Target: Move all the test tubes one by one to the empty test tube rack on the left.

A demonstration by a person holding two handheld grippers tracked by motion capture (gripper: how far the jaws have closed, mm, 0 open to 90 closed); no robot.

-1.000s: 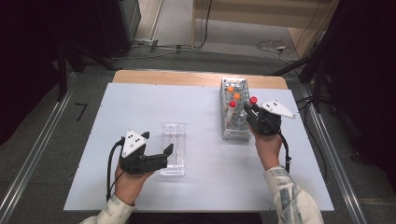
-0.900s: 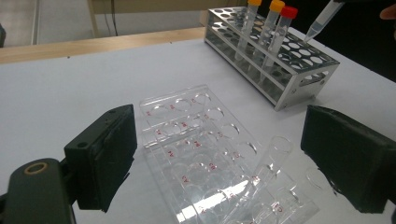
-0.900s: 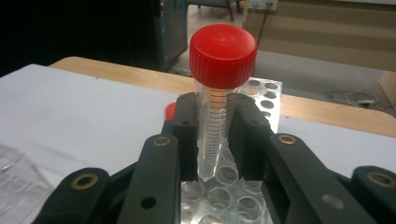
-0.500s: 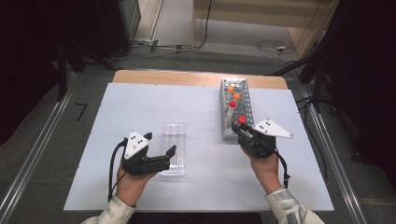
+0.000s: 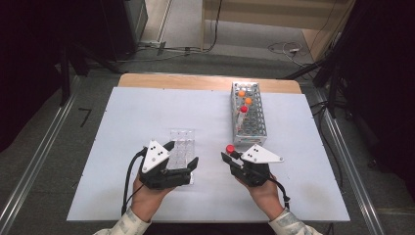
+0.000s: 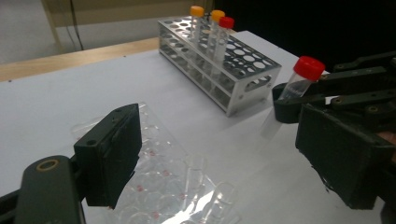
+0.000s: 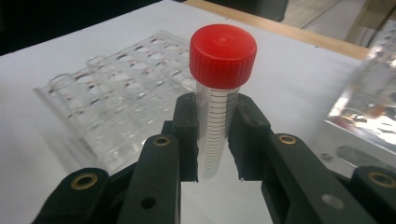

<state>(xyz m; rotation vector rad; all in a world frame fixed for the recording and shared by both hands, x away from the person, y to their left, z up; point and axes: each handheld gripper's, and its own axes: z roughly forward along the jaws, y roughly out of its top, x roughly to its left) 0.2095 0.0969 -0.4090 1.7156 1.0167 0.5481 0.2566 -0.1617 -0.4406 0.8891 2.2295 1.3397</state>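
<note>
The right claw [image 5: 229,155] was clamped tight on a red-capped tube [image 7: 217,100], its two pads pressing the clear graduated wall just below the cap, so the tube stood up from between them with the cap well above the claw's tips. In the high view the tube's red cap [image 5: 229,148] sat at the front of that claw, just short of the near end of the metal tube rack [image 5: 249,125], which lay beyond it on the white counter [image 5: 127,117] and held two orange-capped tubes and one red-capped tube.

The left claw [image 5: 182,155] stood wide, its jaws having just been closing a little, with the near end of the clear plastic rack [image 5: 180,147] lying between them; whether the pads touched it could not be told. From the left claw, the right claw and its tube lay just off to the side, apart from the clear rack.
</note>
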